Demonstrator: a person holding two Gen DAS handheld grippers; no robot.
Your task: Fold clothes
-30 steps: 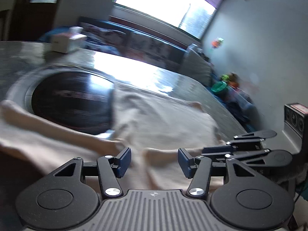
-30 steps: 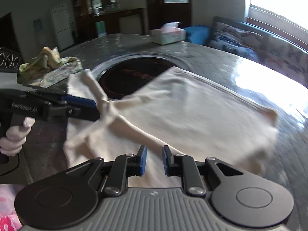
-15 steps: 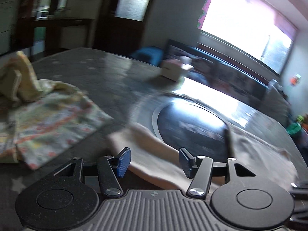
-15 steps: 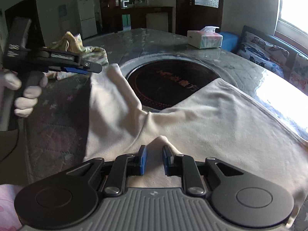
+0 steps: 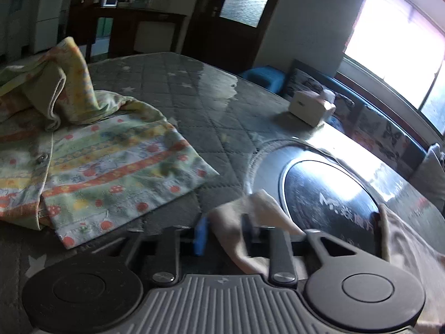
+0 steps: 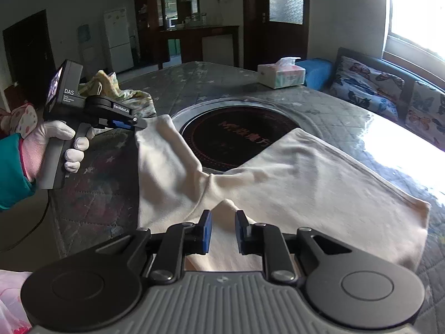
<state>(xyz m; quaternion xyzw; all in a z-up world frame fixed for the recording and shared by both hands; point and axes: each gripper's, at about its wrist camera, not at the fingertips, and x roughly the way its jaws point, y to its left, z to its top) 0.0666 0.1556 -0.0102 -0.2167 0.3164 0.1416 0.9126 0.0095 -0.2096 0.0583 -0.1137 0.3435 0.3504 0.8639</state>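
The cream shirt (image 6: 306, 172) lies spread on the grey quilted table (image 6: 211, 78), and part of it covers the near side of the round black plate (image 6: 239, 136) set in the table top; one sleeve (image 6: 164, 150) sticks out to the left side, and its end is lifted off the table; the left tongs (image 6: 139, 123) hold that sleeve end; a hand in a white glove (image 6: 59, 136) grips the handle of these tongs; in the left wrist view the same tongs (image 5: 222, 233) have just been closing, and now the cream cloth (image 5: 250, 222) is pinched between the two pads, though this part looks blurry; the right tongs (image 6: 222, 229) are at the near edge of the shirt, and a small peak of cloth stands up between their blue pads (image 6: 207, 231); the pads are close together and clamped on that fold; a second piece of clothing, a shirt with yellow, green and orange stripes (image 5: 105, 167), lies in a heap on the table to the left, apart from the cream one; a tissue box (image 6: 281, 73) sits at the far side of the table, well apart from both shirts; behind it is a sofa with butterfly cushions (image 6: 367, 91) under a bright window (image 6: 417, 11).
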